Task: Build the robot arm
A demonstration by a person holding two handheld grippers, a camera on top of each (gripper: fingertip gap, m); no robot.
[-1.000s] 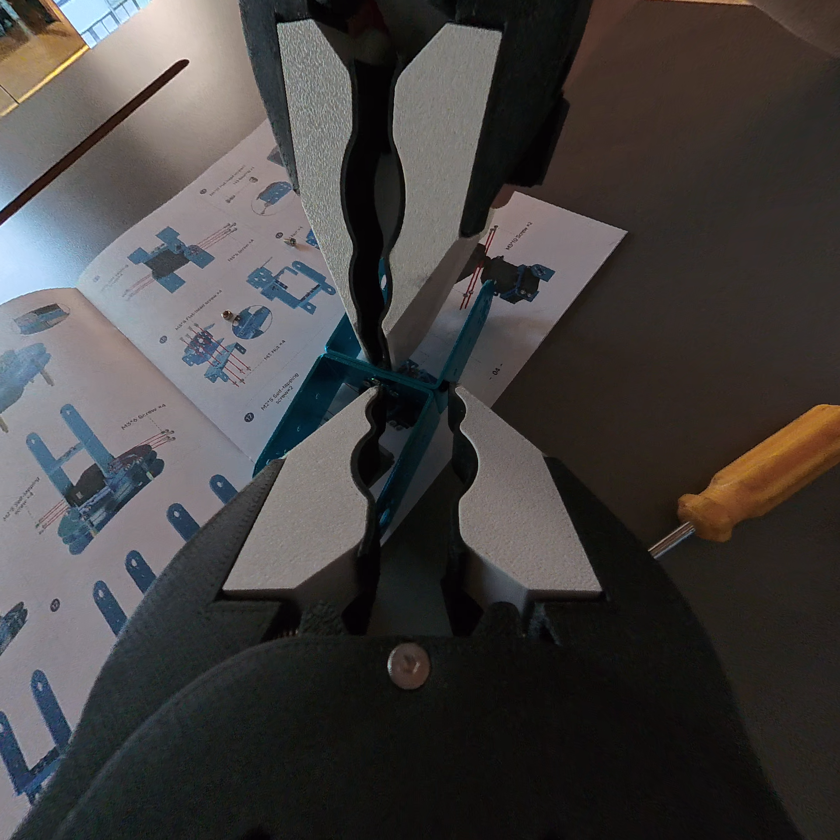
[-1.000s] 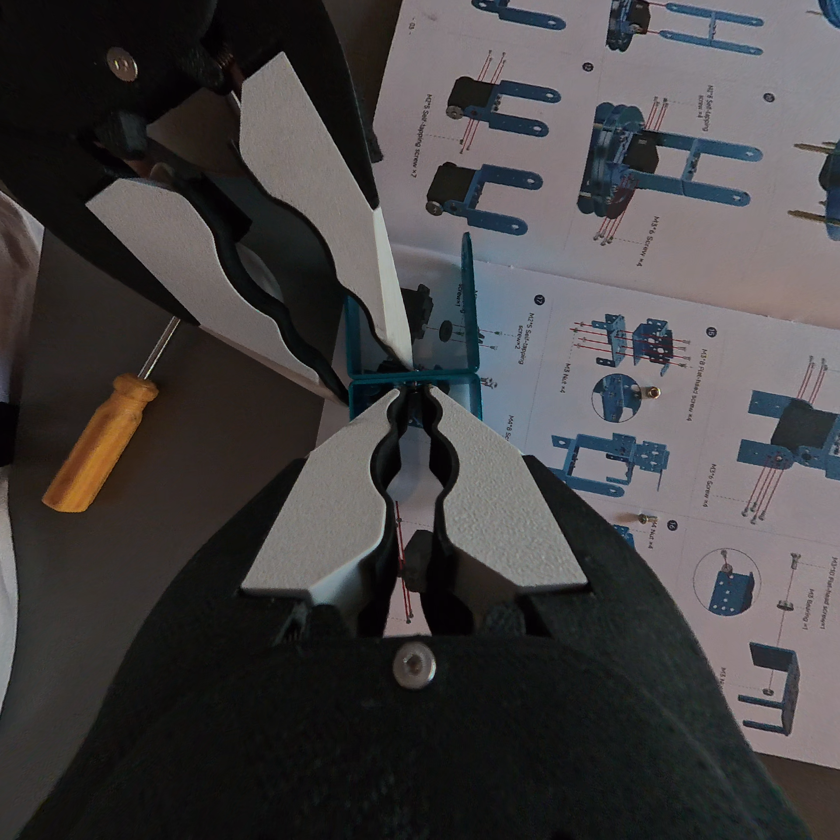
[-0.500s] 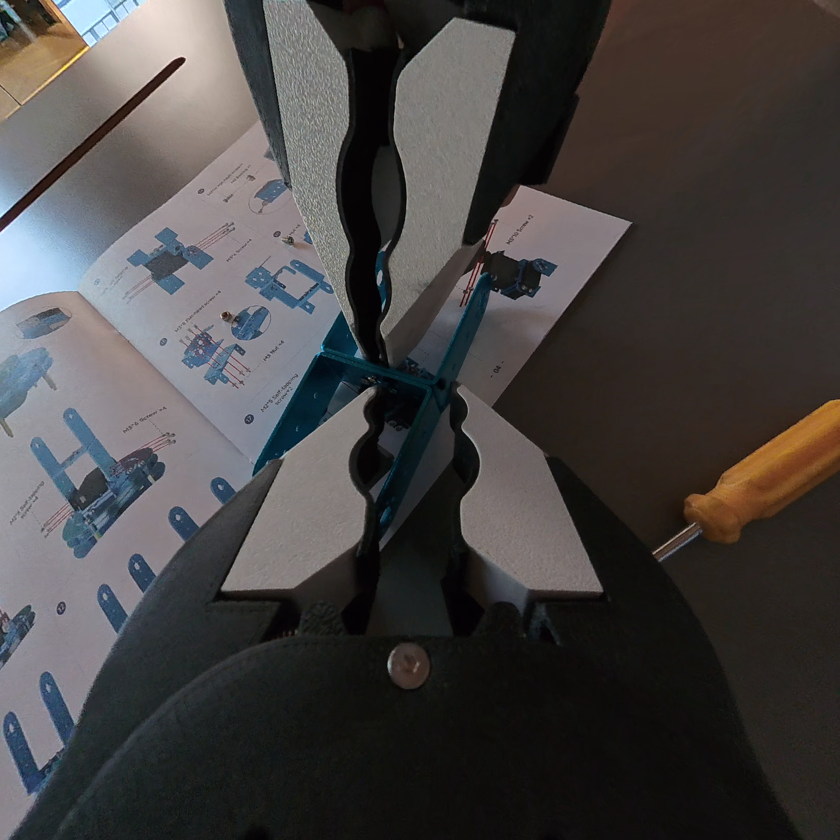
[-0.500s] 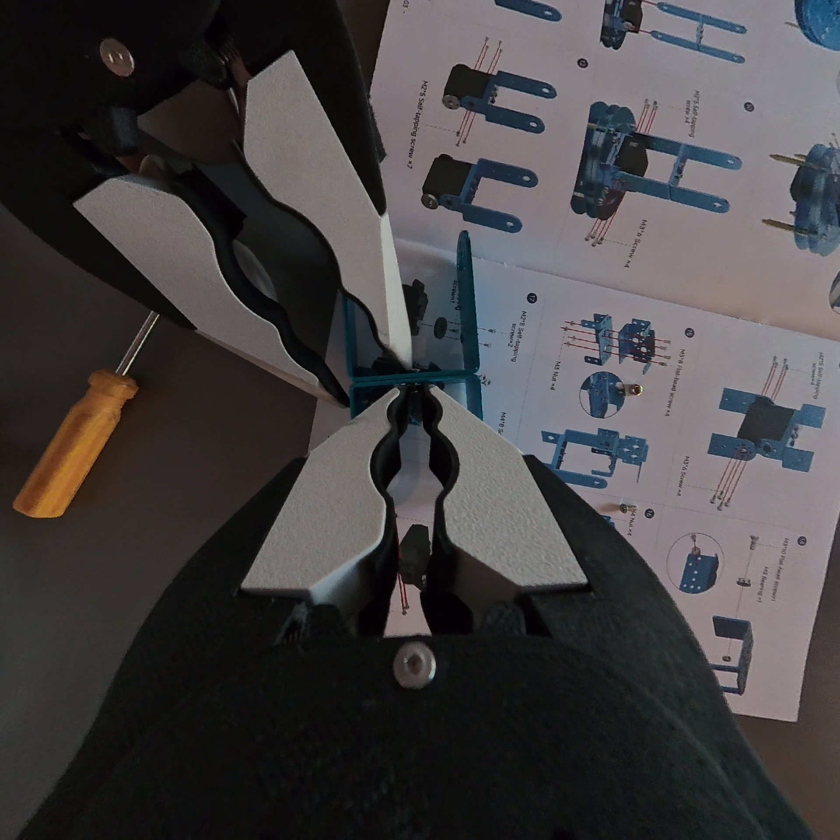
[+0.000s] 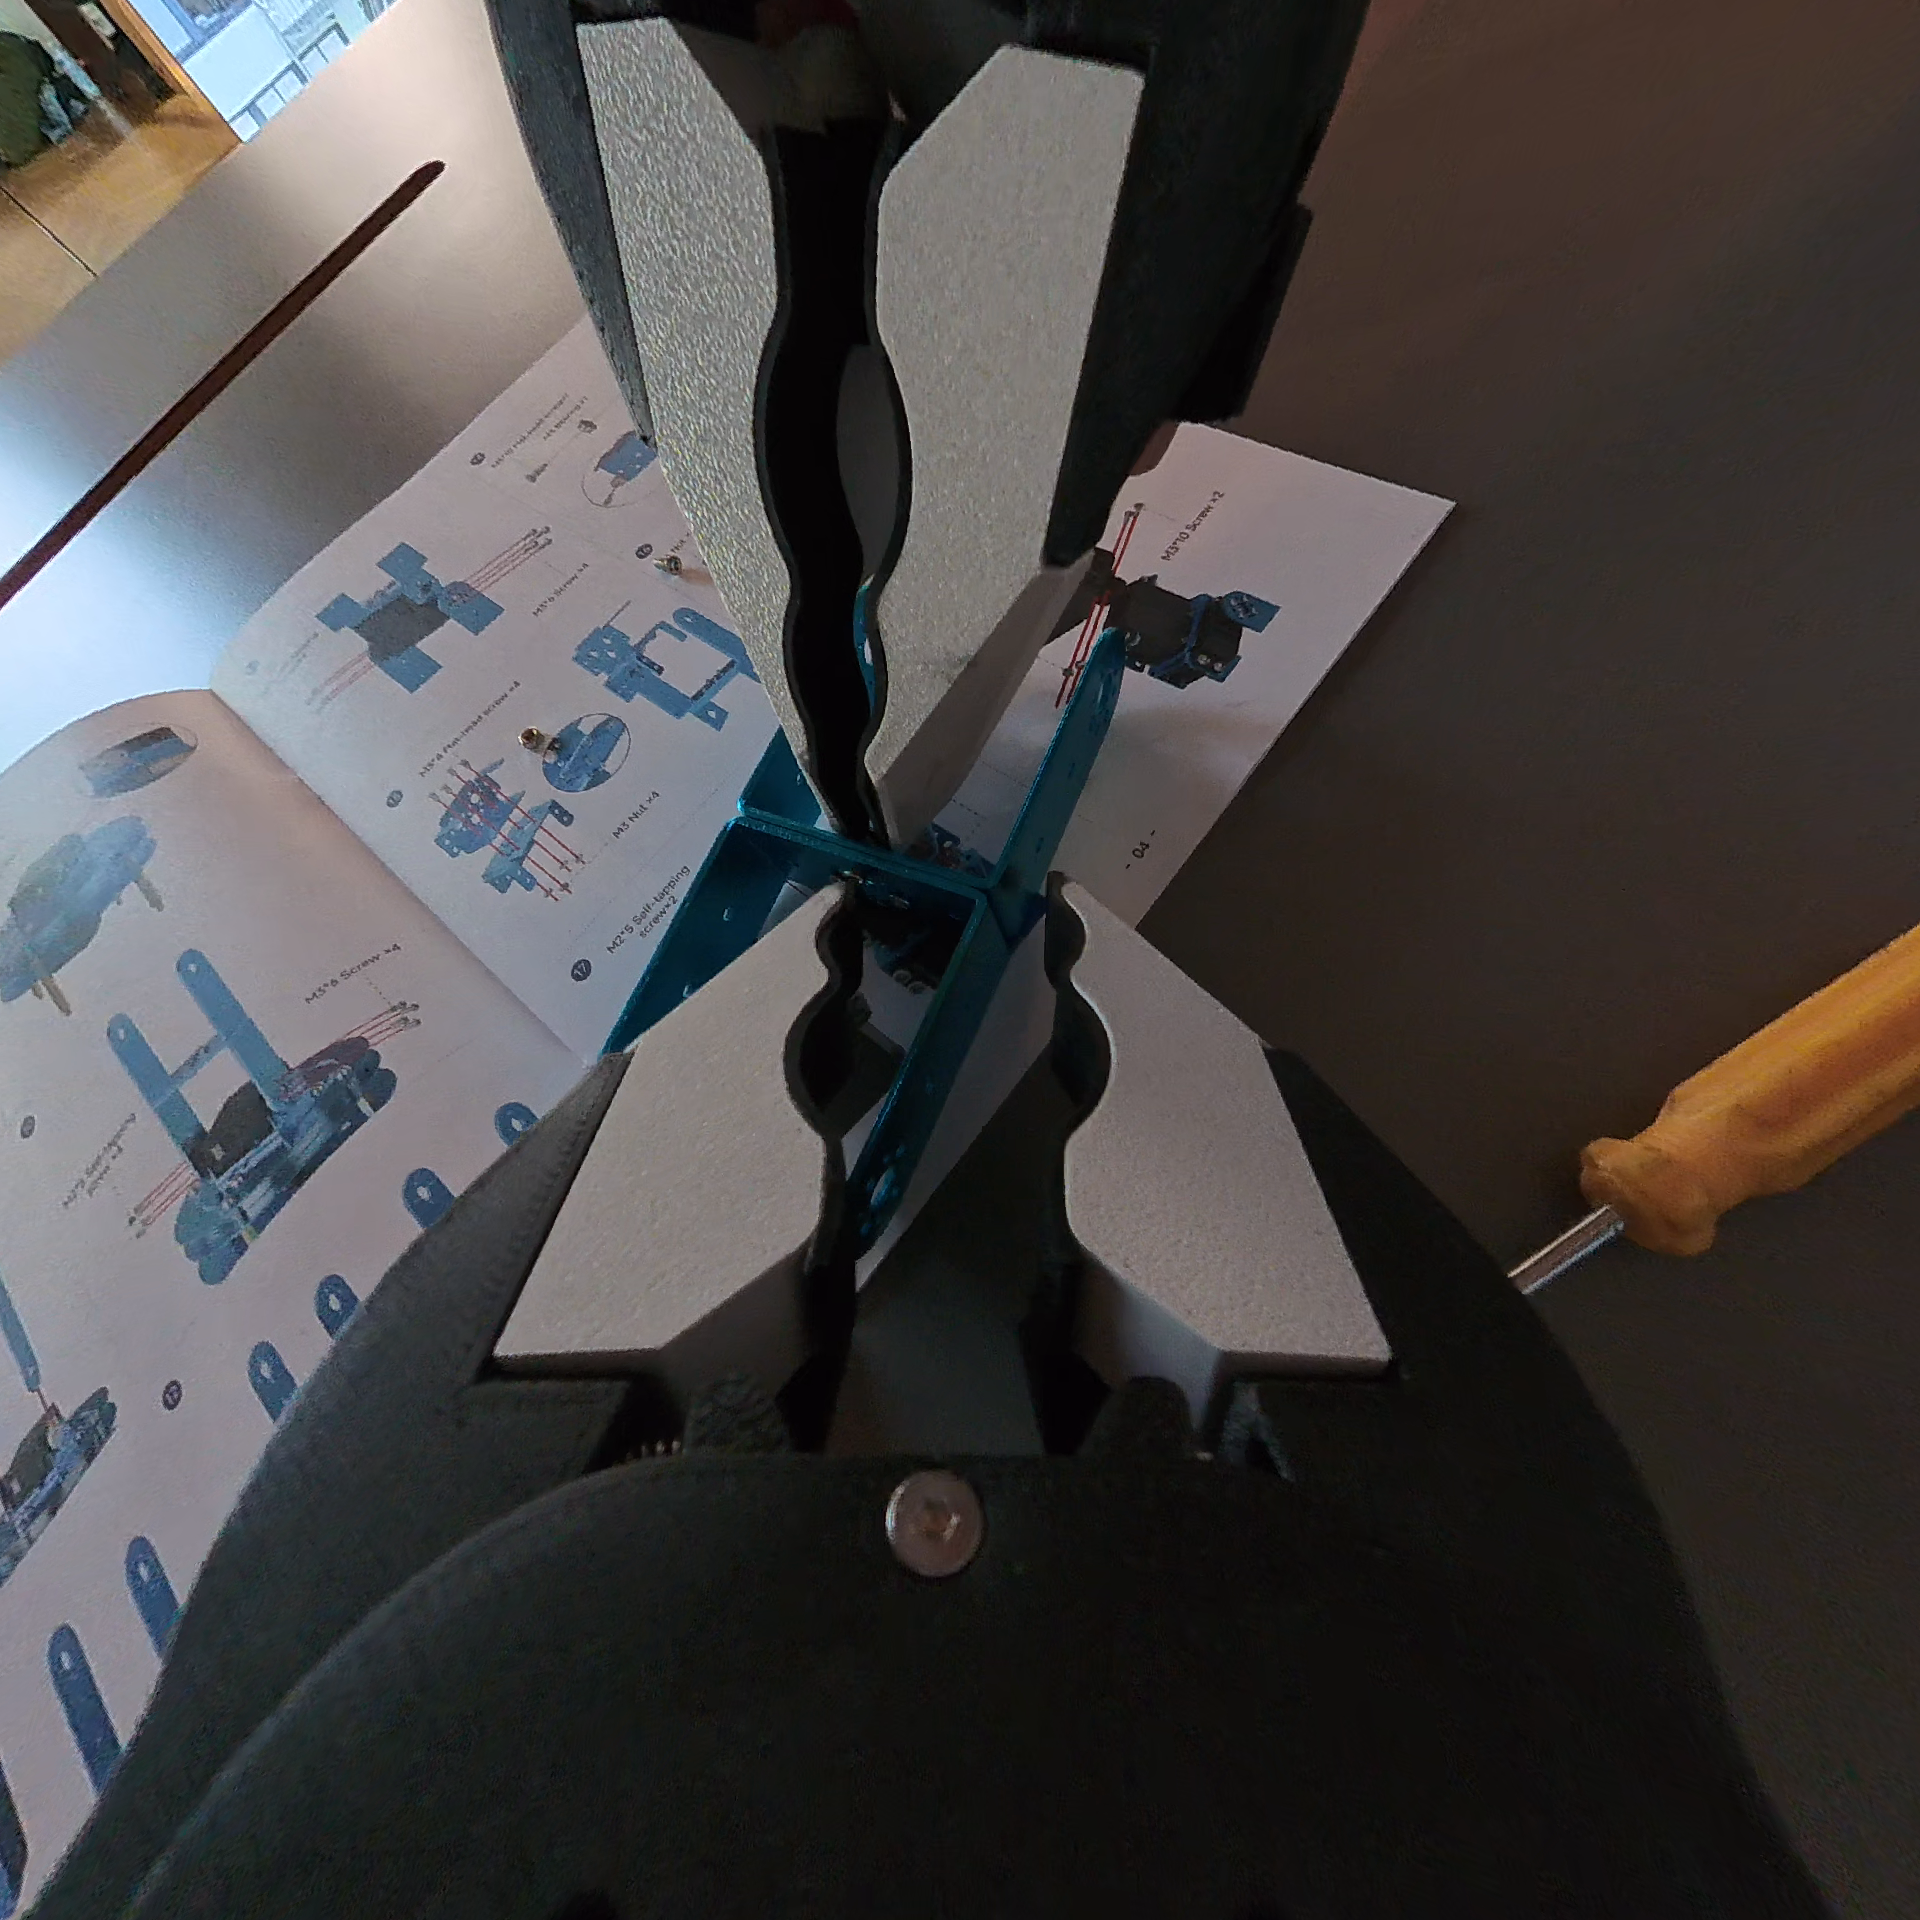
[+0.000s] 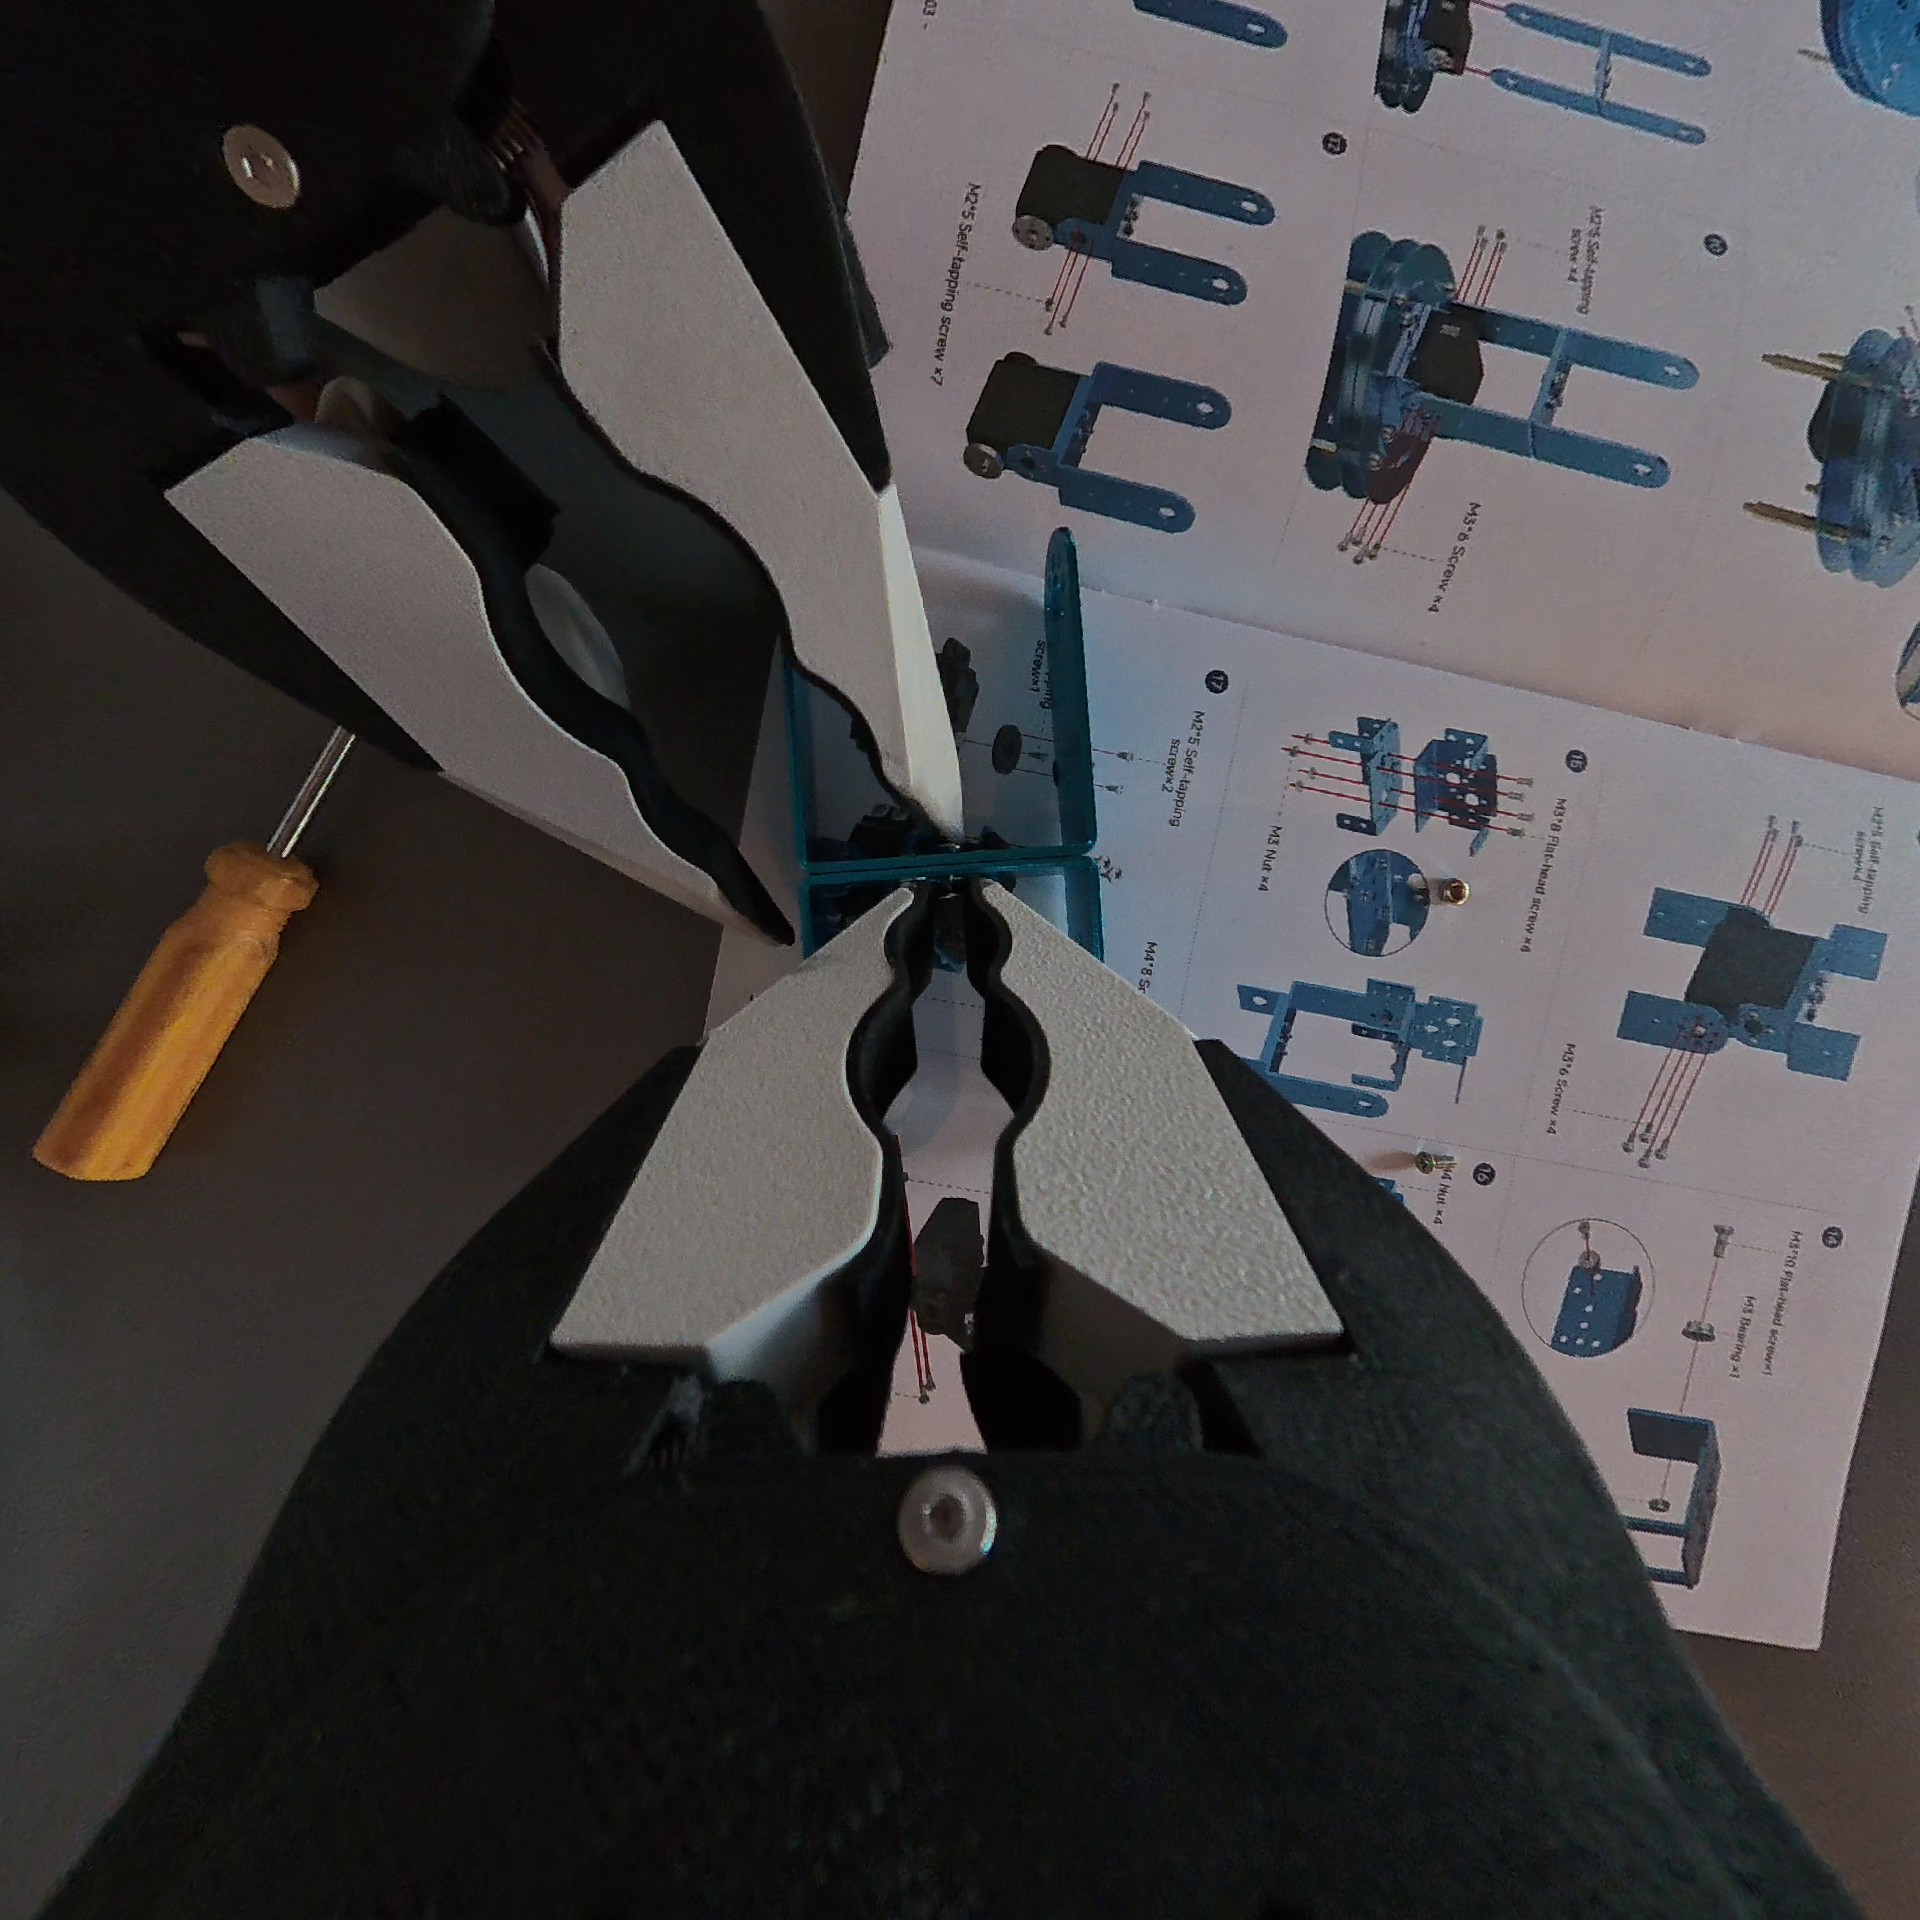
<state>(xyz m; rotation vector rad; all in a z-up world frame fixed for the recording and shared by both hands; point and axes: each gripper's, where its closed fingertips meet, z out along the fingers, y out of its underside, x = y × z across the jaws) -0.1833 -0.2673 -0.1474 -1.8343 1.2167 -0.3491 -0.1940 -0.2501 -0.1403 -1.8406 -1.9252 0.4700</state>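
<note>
On the left of the left wrist view an open instruction booklet (image 5: 343, 935) with blue assembly diagrams lies flat on a dark table (image 5: 1610, 520). A small brass-coloured fastener (image 5: 533, 737) rests on its page, and a small screw (image 5: 671, 564) lies farther up the page.

In the middle stands a blue metal bracket assembly (image 5: 883, 904), two U-shaped brackets set back to back on the booklet, with a small dark part tucked inside. The left gripper (image 5: 951, 899) reaches it from below: its jaws stand spread across the near bracket, one fingertip at the cross plate and the other just outside the bracket's right arm. Whether the fingertips press on the metal cannot be told. From the top of the same view the right gripper (image 5: 868, 821) comes down with its jaws drawn nearly together, their tips pinching at the middle of the cross plate.

To the right, well apart from the bracket, a screwdriver with a yellow handle (image 5: 1766, 1101) lies on the bare table.

In the right wrist view the screwdriver (image 6: 177, 1008) sits at the left, then the left gripper (image 6: 852, 873) slanting in from the upper left over the brackets. The right gripper (image 6: 948, 883) has its tips closed on the joint of the bracket assembly (image 6: 1075, 727). The booklet (image 6: 1558, 831) fills the right side, with the brass-coloured fastener (image 6: 1446, 889) and a second small screw (image 6: 1432, 1161) on its page.
</note>
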